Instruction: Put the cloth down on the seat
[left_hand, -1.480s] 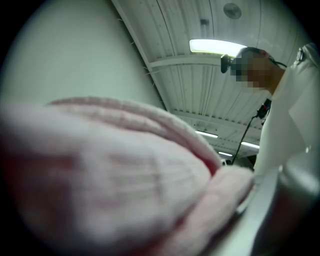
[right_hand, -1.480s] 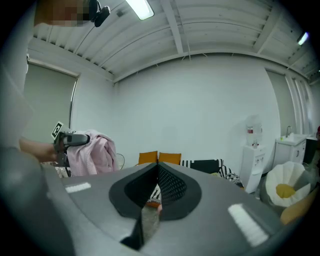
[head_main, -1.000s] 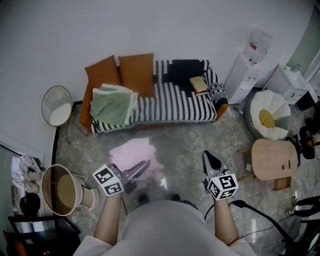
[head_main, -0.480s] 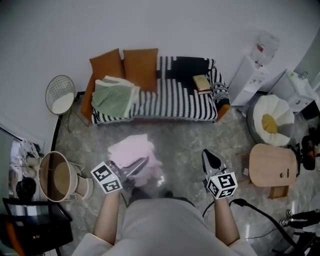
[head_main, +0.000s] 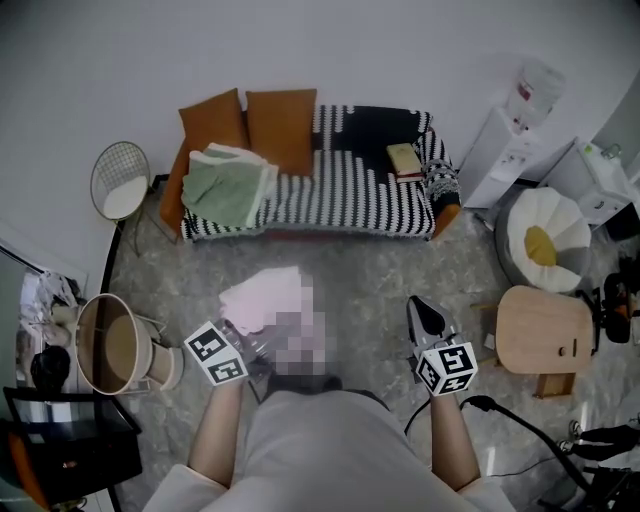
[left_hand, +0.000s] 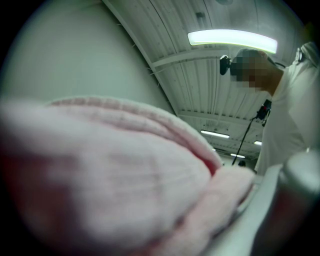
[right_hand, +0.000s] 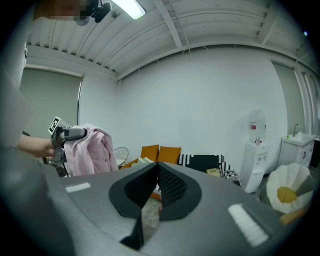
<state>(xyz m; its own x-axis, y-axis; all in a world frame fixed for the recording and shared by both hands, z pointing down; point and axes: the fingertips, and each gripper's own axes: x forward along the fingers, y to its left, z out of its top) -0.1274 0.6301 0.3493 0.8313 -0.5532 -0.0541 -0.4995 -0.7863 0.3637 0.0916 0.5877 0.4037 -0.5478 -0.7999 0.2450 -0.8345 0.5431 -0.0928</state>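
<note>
A pink cloth hangs bunched from my left gripper, which is shut on it. The cloth fills the left gripper view and hides the jaws there. In the right gripper view it droops from the left gripper at chest height. The seat is a black-and-white striped sofa against the wall, well ahead of both grippers. My right gripper is shut and holds nothing; its jaws meet at the tips and point at the sofa.
The sofa holds two orange cushions, a folded green cloth and a book. A wire chair and a basket stand to the left. To the right are a water dispenser, a white pouf and a wooden stool.
The view has shifted slightly against the room. The pink cloth stays held in the left gripper, a little higher. The right gripper stays where it was.
</note>
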